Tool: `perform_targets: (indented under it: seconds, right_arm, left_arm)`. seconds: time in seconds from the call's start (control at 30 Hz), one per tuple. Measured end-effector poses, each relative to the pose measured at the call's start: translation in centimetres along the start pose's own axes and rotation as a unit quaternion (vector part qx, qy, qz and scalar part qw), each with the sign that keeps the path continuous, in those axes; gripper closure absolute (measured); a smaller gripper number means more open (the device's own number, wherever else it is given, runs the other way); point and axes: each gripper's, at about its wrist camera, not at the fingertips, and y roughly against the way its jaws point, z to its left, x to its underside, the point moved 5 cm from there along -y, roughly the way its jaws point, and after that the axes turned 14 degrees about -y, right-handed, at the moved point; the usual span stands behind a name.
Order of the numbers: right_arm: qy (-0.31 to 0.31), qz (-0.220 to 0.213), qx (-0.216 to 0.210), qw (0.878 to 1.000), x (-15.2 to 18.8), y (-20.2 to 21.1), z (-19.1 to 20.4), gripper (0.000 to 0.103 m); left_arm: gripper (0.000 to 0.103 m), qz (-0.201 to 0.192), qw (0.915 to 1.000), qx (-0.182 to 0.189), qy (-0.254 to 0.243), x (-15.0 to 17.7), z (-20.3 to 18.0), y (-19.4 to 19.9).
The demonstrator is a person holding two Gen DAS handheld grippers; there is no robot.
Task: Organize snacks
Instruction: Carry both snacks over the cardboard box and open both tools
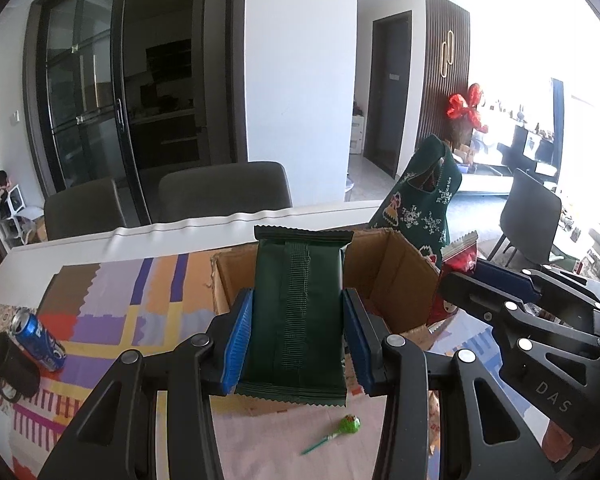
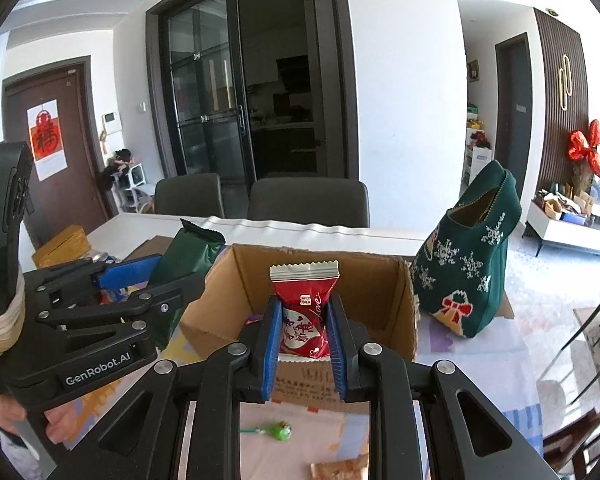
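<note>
Left wrist view: the left gripper (image 1: 298, 336) clamps a dark green snack packet (image 1: 298, 312) upright between its blue pads, in front of the open cardboard box (image 1: 396, 276); the right gripper (image 2: 303, 344) pinches a red snack packet (image 2: 304, 312) over the same box; a green lollipop (image 2: 278, 431) lies on the patterned tablecloth (image 1: 112, 316) nearer the cameras; a green Christmas stocking bag (image 2: 466, 276) stands right of the box; a blue soda can (image 1: 40, 338) lies far left.

Two grey chairs (image 2: 308, 200) face dark glass sliding doors (image 2: 220, 92) between sunlit white walls (image 2: 404, 80).
</note>
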Motion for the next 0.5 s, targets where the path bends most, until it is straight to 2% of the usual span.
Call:
perform_targets:
  seconds: [0.43, 0.5]
  right_arm:
    - [-0.006, 0.016, 0.010, 1.000, -2.0, -4.3, -1.7, 0.080]
    - [-0.007, 0.020, 0.011, 1.000, -2.3, -5.0, -1.8, 0.080]
  left_arm:
    - [0.059, 0.018, 0.9998, 0.009, 0.000, -1.6, 0.7, -4.7]
    - [0.051, 0.025, 0.9996, 0.004, 0.007, -1.6, 1.0, -5.2]
